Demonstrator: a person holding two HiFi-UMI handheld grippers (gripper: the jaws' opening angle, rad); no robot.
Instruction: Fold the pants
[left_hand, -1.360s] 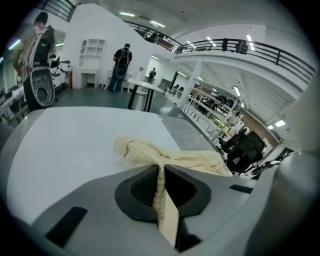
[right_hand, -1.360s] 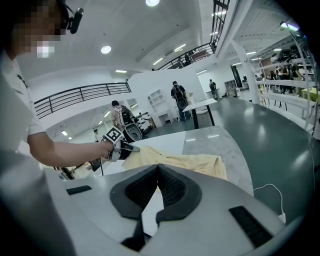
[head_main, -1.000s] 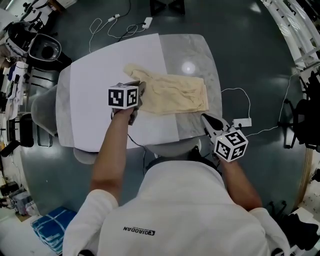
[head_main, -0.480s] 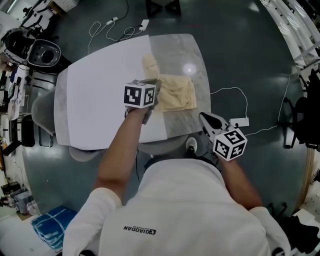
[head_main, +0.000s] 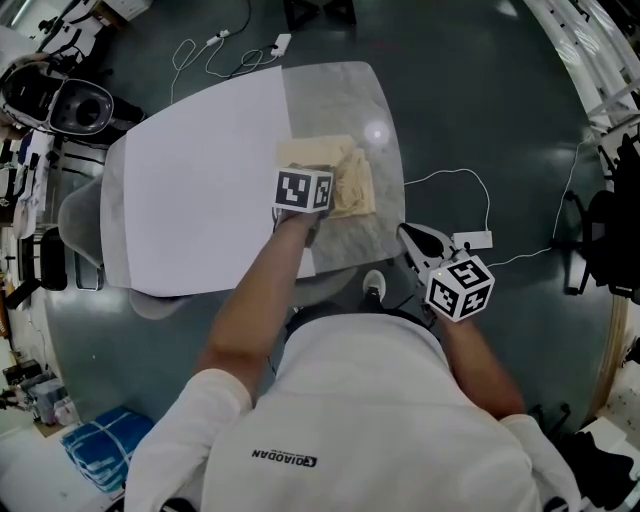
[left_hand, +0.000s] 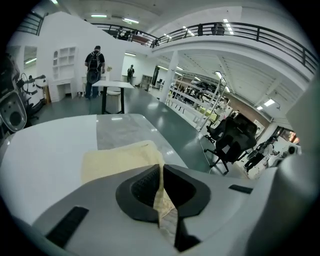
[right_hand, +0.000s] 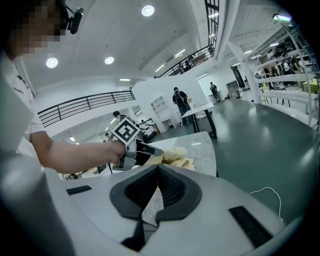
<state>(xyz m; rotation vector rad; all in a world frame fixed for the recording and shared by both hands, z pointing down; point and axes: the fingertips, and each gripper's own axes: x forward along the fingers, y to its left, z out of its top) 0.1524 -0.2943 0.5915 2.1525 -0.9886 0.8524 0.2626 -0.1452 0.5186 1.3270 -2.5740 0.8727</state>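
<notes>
The cream pants (head_main: 352, 172) lie as a small folded stack on the marble right part of the table (head_main: 340, 90). My left gripper (head_main: 325, 197) sits over the stack's near left side, shut on a strip of the cream fabric. In the left gripper view that fabric (left_hand: 161, 192) runs up between the closed pads, with the rest of the pants (left_hand: 117, 159) spread beyond. My right gripper (head_main: 410, 238) hangs off the table's near right corner, shut, nothing in it. The right gripper view shows its jaws (right_hand: 158, 171) together, and beyond them the left gripper (right_hand: 136, 152) on the pants (right_hand: 179, 156).
A white sheet (head_main: 200, 190) covers the table's left part. A white power adapter (head_main: 476, 240) and cables lie on the dark floor to the right. A black chair (head_main: 600, 240) stands at far right, a grey seat (head_main: 80, 215) at the left, and people stand far off.
My left gripper has carried the pants' left end to the right and laid it over the rest, so the long spread has become a short stack. The right gripper stays off the table's corner.
</notes>
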